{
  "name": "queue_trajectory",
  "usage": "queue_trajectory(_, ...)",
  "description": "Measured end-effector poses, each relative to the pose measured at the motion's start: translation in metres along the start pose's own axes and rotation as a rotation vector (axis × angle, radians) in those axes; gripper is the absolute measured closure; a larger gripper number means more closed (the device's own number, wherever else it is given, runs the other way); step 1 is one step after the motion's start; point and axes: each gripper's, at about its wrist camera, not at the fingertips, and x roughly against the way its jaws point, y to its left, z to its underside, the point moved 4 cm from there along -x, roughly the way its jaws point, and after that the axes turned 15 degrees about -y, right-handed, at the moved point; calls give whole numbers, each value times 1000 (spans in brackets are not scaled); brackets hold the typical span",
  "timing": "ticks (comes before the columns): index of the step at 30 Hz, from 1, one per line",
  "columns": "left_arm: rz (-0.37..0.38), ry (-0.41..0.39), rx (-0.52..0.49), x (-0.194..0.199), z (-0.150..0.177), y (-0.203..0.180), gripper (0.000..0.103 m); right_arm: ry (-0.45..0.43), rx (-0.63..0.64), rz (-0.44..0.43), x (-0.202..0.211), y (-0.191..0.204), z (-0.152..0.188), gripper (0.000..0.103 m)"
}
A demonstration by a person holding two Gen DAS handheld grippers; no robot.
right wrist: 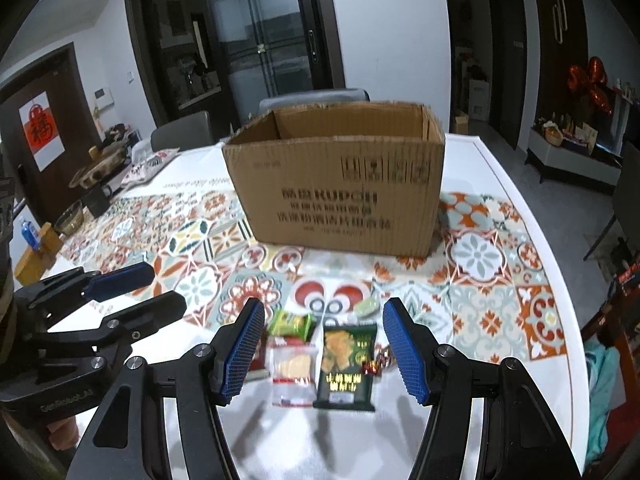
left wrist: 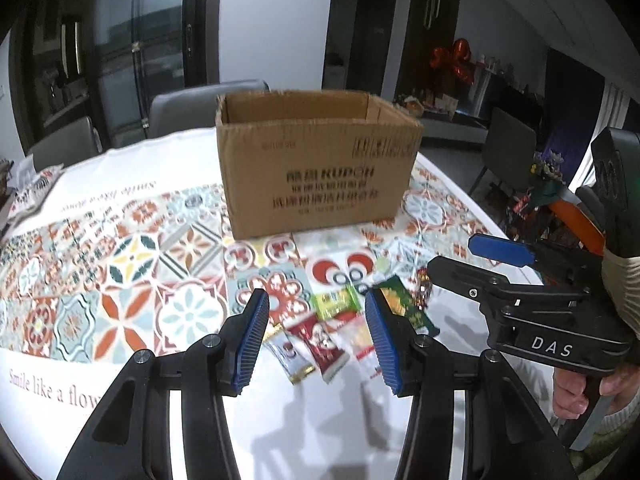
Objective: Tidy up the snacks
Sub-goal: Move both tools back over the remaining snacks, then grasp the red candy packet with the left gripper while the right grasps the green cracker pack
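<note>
On the near bench (right wrist: 500, 152), all snack packets (right wrist: 320, 356) lie loose short of the cardboard box (right wrist: 340, 192), left gripper (left wrist: 316, 336) and right gripper (right wrist: 324, 344) both open, empty: sorting not started.

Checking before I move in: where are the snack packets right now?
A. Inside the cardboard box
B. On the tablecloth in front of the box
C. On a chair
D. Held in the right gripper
B: the snack packets lie on the tablecloth, nearer than the cardboard box.
</note>
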Motion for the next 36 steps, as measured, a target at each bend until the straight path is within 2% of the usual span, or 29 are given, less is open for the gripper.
queue_trajectory(16, 27, 150, 67, -30, 48, 1, 55, 167, -56, 4, -27, -12, 60, 41)
queue_trajectory(20, 32, 180, 81, -39, 56, 2, 57, 202, -75, -5, -35, -15, 70, 46)
queue_trajectory(36, 46, 235, 134, -72, 64, 8, 66, 242, -81, 1, -57, -20, 79, 49)
